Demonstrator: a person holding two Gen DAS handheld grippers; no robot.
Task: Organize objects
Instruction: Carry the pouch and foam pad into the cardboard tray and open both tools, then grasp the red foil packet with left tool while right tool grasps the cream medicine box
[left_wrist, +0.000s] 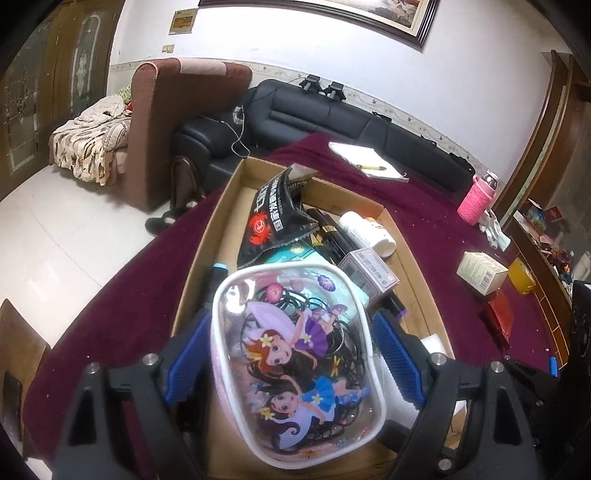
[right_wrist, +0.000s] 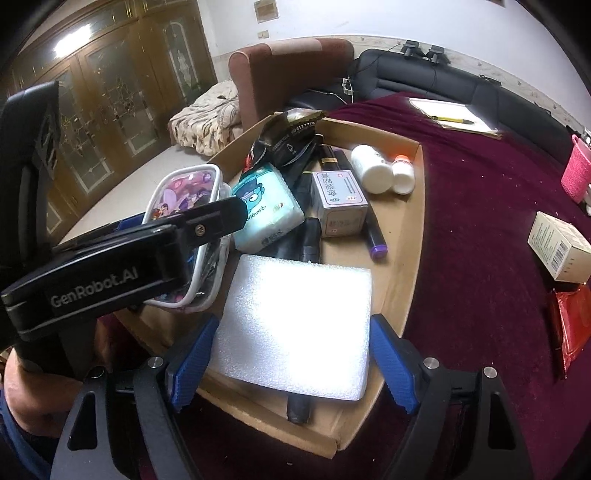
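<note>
A clear cartoon pouch (left_wrist: 295, 362) with hair ties inside sits between the blue pads of my left gripper (left_wrist: 291, 332), over the near left of a cardboard tray (left_wrist: 207, 236). The pads stand close to its sides; contact is unclear. In the right wrist view the pouch (right_wrist: 184, 199) is in the left gripper over the tray's left edge (right_wrist: 229, 147). My right gripper (right_wrist: 291, 343) is open, its pads either side of a white foam block (right_wrist: 299, 321) lying in the tray.
The tray also holds a black snack bag (left_wrist: 273, 221), a tissue pack (right_wrist: 266, 206), a small box (right_wrist: 340, 203), two white bottles (right_wrist: 373, 166) and dark pens. On the maroon cloth: a cream box (right_wrist: 557, 243), red packet (right_wrist: 569, 325), pink-sleeved bottle (left_wrist: 476, 199), notepad with pen (left_wrist: 369, 158).
</note>
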